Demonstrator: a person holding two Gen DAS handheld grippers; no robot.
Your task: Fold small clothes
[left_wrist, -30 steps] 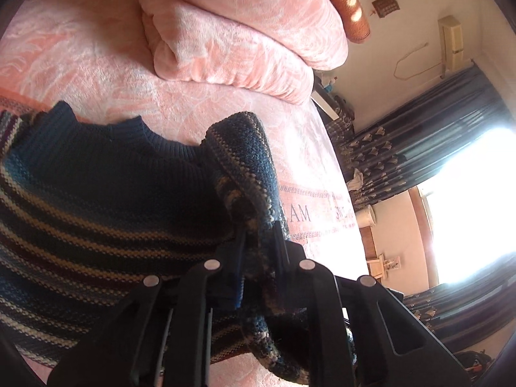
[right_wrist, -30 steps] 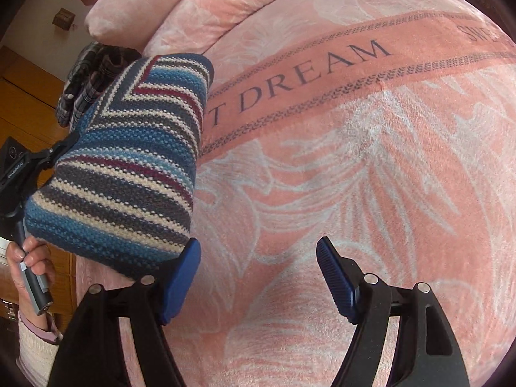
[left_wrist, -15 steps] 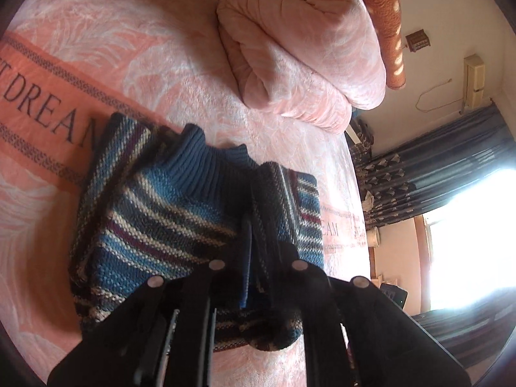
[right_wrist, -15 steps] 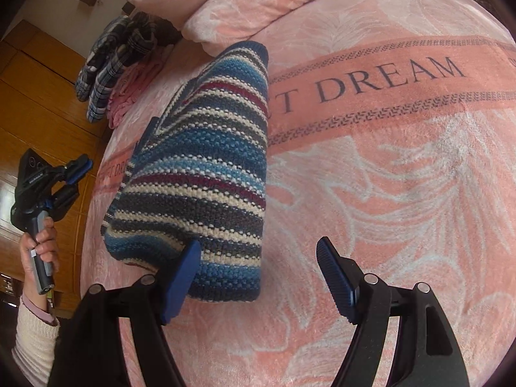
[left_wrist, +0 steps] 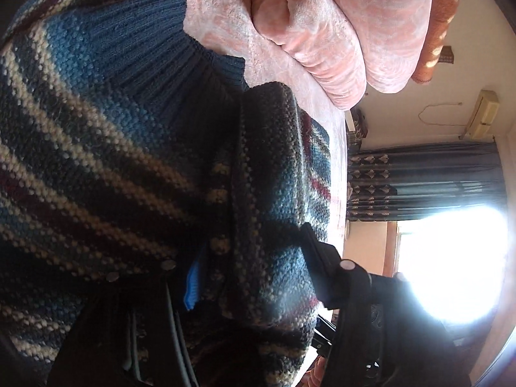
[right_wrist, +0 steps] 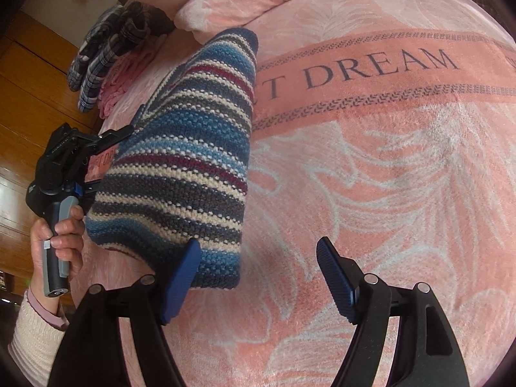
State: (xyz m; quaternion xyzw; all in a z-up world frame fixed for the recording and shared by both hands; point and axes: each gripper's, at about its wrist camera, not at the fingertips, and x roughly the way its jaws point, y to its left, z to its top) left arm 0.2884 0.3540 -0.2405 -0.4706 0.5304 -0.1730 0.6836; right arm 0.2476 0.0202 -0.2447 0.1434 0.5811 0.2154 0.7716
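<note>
A small striped knit sweater (right_wrist: 187, 161) in blue, cream and maroon lies folded on the pink bed blanket (right_wrist: 387, 177). In the left wrist view the sweater (left_wrist: 96, 161) fills the frame, its ribbed blue collar at the top. My left gripper (left_wrist: 251, 245) is open, pressed close to the sweater, with a thick fold of knit lying between its spread fingers. Seen from the right wrist, the left gripper (right_wrist: 109, 158) sits at the sweater's left edge, held by a hand (right_wrist: 61, 235). My right gripper (right_wrist: 258, 245) is open at the sweater's near corner, its left pad (right_wrist: 183, 271) against the knit.
A rolled pink quilt (left_wrist: 322, 32) lies beyond the sweater. Plaid clothes (right_wrist: 103, 42) and a pink garment (right_wrist: 119, 80) sit at the bed's far left corner, beside a wooden wardrobe (right_wrist: 25, 96). Dark curtains (left_wrist: 419, 177) and a bright window are past the bed's edge.
My left gripper has dropped close onto the sweater and its fingers have spread apart, letting go of the fold they pinched. The right gripper stays open near the sweater's corner.
</note>
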